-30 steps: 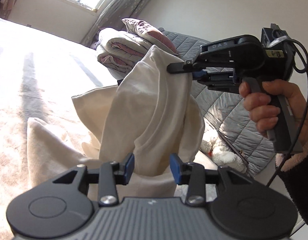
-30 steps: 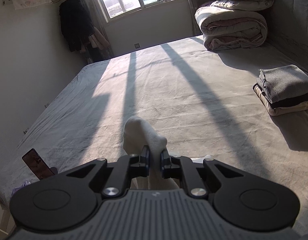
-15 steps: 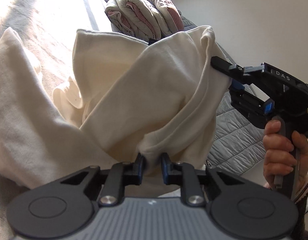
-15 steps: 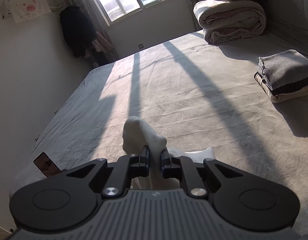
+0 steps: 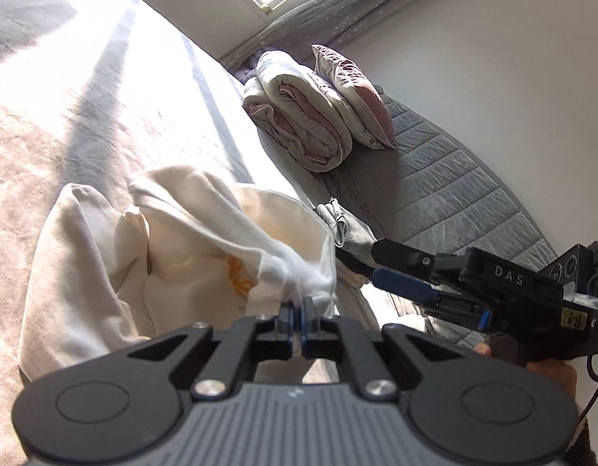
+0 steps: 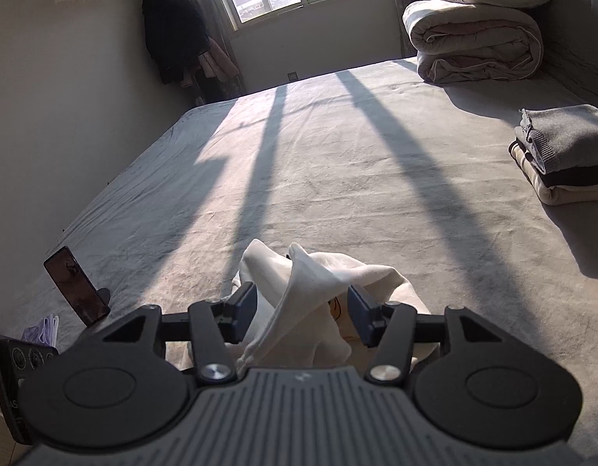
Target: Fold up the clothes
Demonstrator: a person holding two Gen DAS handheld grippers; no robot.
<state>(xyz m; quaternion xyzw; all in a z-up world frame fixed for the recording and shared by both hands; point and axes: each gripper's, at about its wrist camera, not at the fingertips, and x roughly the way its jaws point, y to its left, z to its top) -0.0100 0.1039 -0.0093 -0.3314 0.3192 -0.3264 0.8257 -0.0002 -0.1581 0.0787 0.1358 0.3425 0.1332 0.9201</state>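
Observation:
A cream garment (image 5: 174,248) with an orange print lies crumpled on the grey bed near its front edge. My left gripper (image 5: 298,305) is shut on a fold of its edge. My right gripper (image 6: 302,308) is open, with its jaws wide apart on either side of a raised peak of the same garment (image 6: 310,283). It also shows in the left wrist view (image 5: 380,272), to the right of the garment and apart from it, held by a hand.
A stack of folded clothes (image 6: 567,151) lies at the bed's right side. A rolled duvet with a pillow (image 6: 477,39) sits by the headboard. A phone on a stand (image 6: 75,285) stands at the bed's left front. The window is at the far wall.
My right gripper has opened and let go of the garment, which has dropped onto the bed. My left gripper, open a second ago, has stayed shut on the garment's edge.

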